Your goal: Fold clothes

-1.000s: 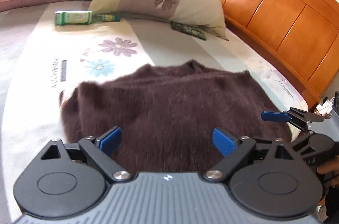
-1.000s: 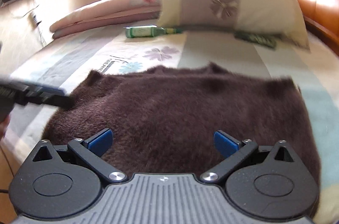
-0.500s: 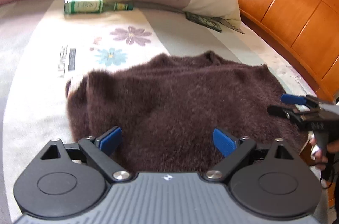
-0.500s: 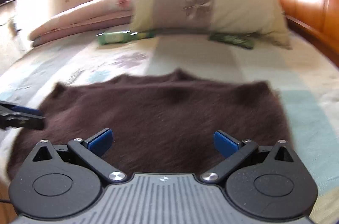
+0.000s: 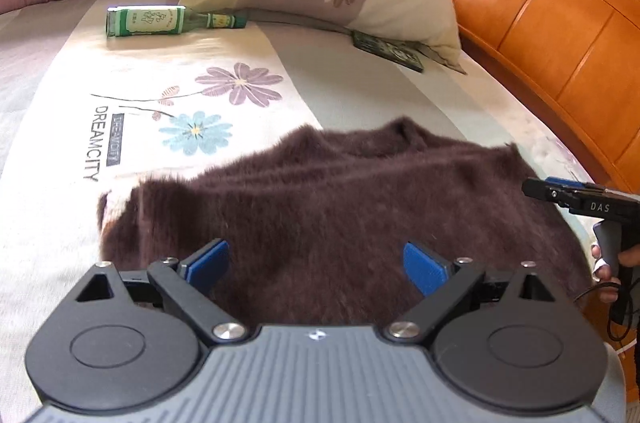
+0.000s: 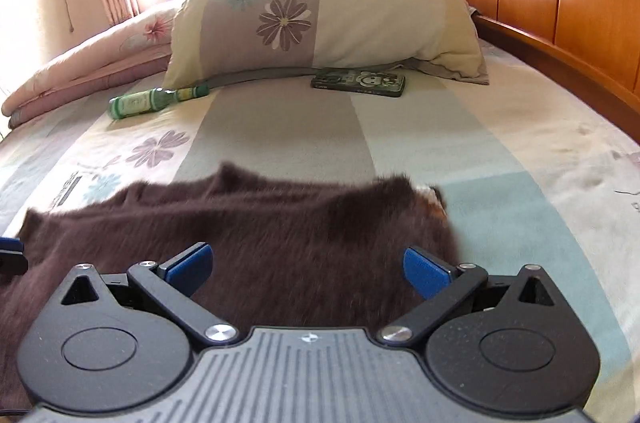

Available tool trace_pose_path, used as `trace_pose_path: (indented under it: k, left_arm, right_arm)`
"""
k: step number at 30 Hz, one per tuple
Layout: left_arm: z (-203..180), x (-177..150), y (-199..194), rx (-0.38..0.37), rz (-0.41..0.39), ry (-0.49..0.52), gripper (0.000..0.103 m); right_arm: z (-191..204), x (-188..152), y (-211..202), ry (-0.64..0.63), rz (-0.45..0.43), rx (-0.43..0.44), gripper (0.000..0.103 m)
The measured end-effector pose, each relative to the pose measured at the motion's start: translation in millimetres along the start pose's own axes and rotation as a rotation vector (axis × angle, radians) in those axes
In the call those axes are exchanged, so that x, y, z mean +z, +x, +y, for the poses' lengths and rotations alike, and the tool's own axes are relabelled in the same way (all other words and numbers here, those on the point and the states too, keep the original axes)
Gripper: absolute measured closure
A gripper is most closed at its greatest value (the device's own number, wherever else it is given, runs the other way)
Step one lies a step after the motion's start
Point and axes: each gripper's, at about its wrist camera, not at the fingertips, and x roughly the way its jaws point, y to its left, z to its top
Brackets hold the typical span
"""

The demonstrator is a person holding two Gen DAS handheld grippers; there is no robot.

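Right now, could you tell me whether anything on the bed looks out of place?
Yes: a green glass bottle lies on its side on the bedsheet beside the pillow, and a phone rests at the pillow's edge. Neither belongs near the brown sweater.

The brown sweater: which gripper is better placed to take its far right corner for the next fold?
Probably the right gripper. The brown sweater has its far right corner just ahead of the right blue finger. The left gripper hangs over the sweater's left half, nearer the opposite edge. Both are open and empty.

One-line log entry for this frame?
step: pre-grasp | left gripper: open | right gripper: open | fuzzy dark-brown sweater: flat on floral bedsheet, unheld
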Motion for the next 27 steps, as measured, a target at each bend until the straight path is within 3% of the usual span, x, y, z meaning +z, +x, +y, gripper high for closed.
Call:
trace_pose_path:
  k: [2,9,12,15,16,18,23,27]
  left_arm:
    - [2.1,-0.5,9.7,0.038,0.024,-0.008,0.009]
    - [6.4,8.2,8.0,0.044,0.000,0.030,0.009]
    - [16.7,12.2,18.3,0.032,-0.006,-0.005,0.009]
    - [30.6,13.8,26.0,0.002,-0.005,-0.080,0.009]
    - [31.2,15.6,23.6,-0.001,-0.008,-0.095,0.009]
    - [30.7,18.9,17.2,-0.006,-0.017,-0.116,0.009]
    - [21.6,17.4,-2.5,-0.008,-0.045,-0.056,0.006]
    - [25.3,10.0,3.4,0.007,-0.012,-0.056,0.006]
  right_arm:
    - [-6.6,-4.2,19.2,0.009,0.049,-0.007,0.000]
    - [2.1,3.0,5.0,-0.043,-0.010,0.026,0.000]
    - [9.5,13.6,15.0,-0.099,-0.036,0.030,0.000]
    - [-1.4,16.5,46.3,-0.055,0.077,0.003,0.000]
    - [-2.6,15.6,47.9,-0.055,0.078,0.006,0.000]
    - [3.3,17.4,37.5,-0.074,0.072,-0.005,0.000]
    - [18.3,16.4,0.3,-0.085,0.039,0.001,0.000]
    - [35.1,7.7,-19.1,-0.053,0.045,0.028,0.000]
